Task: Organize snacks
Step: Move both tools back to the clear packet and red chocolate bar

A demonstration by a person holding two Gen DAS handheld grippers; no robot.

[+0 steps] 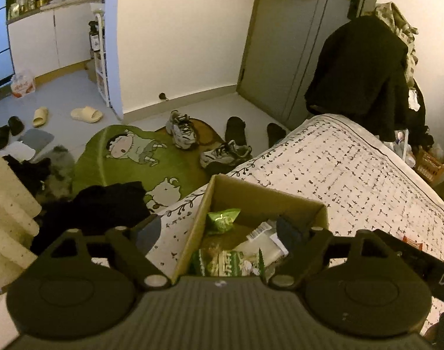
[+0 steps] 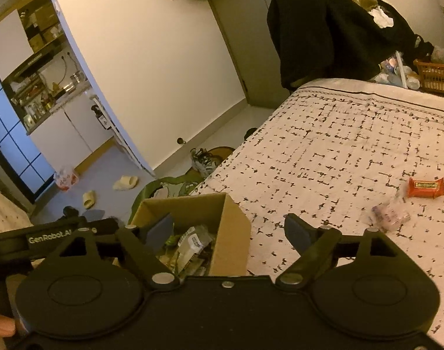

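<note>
On the big bed (image 2: pixel 353 145) sits a cardboard box (image 2: pixel 233 233) with snack bags inside, and both tools hang over it, the left tool (image 1: pixel 219 230) and the right tool (image 2: pixel 230 230), each wide open and holding nothing. Two snacks are not yet in the box, I think: an orange bar (image 2: pixel 425 187) and a clear packet (image 2: pixel 389 214), so the right tool should reach over and pinch one.

One cardboard box (image 2: pixel 219 227) sits at the bed's left edge, with at least four snack packets inside; two of them are green (image 1: pixel 223 218). Two more snacks lie near the bed's right edge: one orange wrapper (image 2: pixel 426 187) and one clear packet (image 2: pixel 389 214).
</note>
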